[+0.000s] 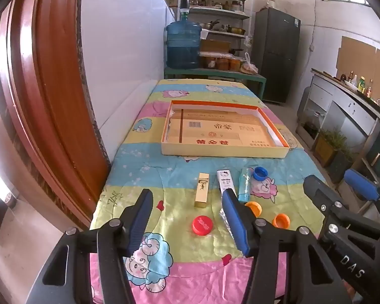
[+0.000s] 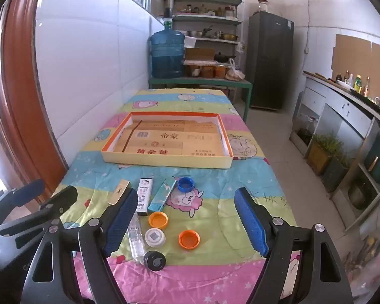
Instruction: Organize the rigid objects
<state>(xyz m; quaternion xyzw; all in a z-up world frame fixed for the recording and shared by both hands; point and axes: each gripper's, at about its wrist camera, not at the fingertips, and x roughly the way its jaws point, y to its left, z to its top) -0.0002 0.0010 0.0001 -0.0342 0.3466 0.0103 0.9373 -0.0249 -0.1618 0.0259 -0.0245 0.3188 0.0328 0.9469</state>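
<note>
Your table wears a bright cartoon-sheep cloth (image 2: 240, 185), and a big flat cardboard tray with an orange rim (image 2: 164, 162) sits in its middle. Near you lie a gold box (image 1: 202, 189), a white box (image 2: 144, 197) and a teal box (image 2: 163, 195) side by side. Small bottle caps sit close by: blue (image 2: 185, 184), two orange (image 2: 158, 220) (image 2: 189, 239), white (image 2: 154, 237), black (image 2: 154, 260) and red (image 1: 202, 225). Your left gripper (image 1: 187, 221) and right gripper (image 2: 187, 224) both hang wide apart, holding nothing.
</note>
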